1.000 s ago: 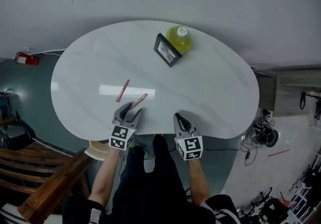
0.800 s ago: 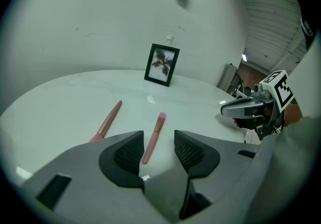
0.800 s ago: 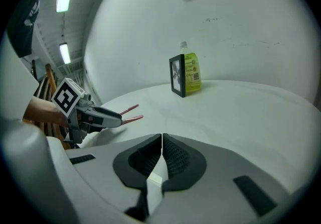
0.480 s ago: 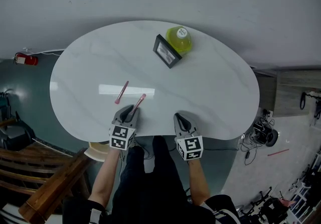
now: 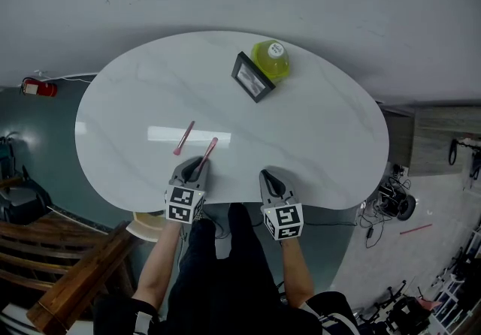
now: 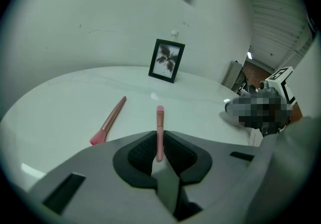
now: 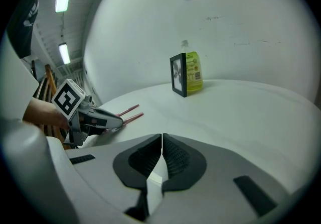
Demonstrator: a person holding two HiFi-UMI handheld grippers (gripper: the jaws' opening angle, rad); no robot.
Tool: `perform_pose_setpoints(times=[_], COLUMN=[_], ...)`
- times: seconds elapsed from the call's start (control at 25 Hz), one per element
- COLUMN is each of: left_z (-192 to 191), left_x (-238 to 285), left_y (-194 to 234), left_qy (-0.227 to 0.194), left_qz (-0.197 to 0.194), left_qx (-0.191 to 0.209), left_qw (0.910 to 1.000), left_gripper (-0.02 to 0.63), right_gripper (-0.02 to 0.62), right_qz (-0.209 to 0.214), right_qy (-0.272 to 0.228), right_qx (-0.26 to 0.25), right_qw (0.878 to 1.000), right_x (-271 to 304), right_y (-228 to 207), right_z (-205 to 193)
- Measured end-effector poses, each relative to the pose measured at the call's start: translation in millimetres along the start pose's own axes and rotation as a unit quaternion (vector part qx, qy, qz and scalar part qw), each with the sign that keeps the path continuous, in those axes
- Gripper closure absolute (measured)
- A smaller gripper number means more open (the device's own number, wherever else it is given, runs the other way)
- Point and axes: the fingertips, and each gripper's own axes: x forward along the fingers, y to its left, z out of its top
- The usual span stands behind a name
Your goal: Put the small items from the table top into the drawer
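Observation:
Two pink makeup brushes lie on the white oval table (image 5: 316, 138). My left gripper (image 5: 197, 168) at the near edge has the nearer brush (image 6: 159, 122) between its pads, and the jaws are closing onto its handle, which sticks out ahead. The second brush (image 6: 109, 121) lies free just to the left (image 5: 184, 137). My right gripper (image 5: 272, 179) rests shut and empty at the near edge, to the right of the left one; its pads (image 7: 161, 142) meet. No drawer shows in any view.
A black photo frame (image 5: 251, 76) and a yellow-green bottle (image 5: 271, 57) stand at the table's far side. A red extinguisher (image 5: 39, 88) lies on the floor at left, wooden furniture (image 5: 68, 251) at lower left, and a cream object (image 5: 143, 224) below the table edge.
The left jaws have drawn in around the nearer pink brush, which has swung a little straighter between them. The right gripper has stayed where it was.

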Motion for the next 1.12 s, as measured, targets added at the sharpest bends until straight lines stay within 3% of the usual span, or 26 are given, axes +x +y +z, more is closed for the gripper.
perform_pose_setpoints(times=[0.44, 0.84, 1.12], left_z=[27, 46, 35], left_x=[-37, -105, -165], left_y=[-3, 5, 19], left_qy=[-0.045, -0.096, -0.121], left_qz=[-0.003, 0.017, 0.046], left_qx=[-0.025, -0.022, -0.025], left_qw=[0.9987, 0.9950, 0.9912], left_gripper=[0.555, 0.555, 0.555], right_gripper=[0.563, 0.563, 0.563], right_qz=[0.008, 0.042, 0.072], right_qy=[-0.018, -0.052, -0.068], right_qx=[-0.018, -0.066, -0.106], right_qw=[1.000, 0.996, 0.989], right_x=[-3, -9, -16], right_y=[17, 77, 132], right_z=[24, 67, 87])
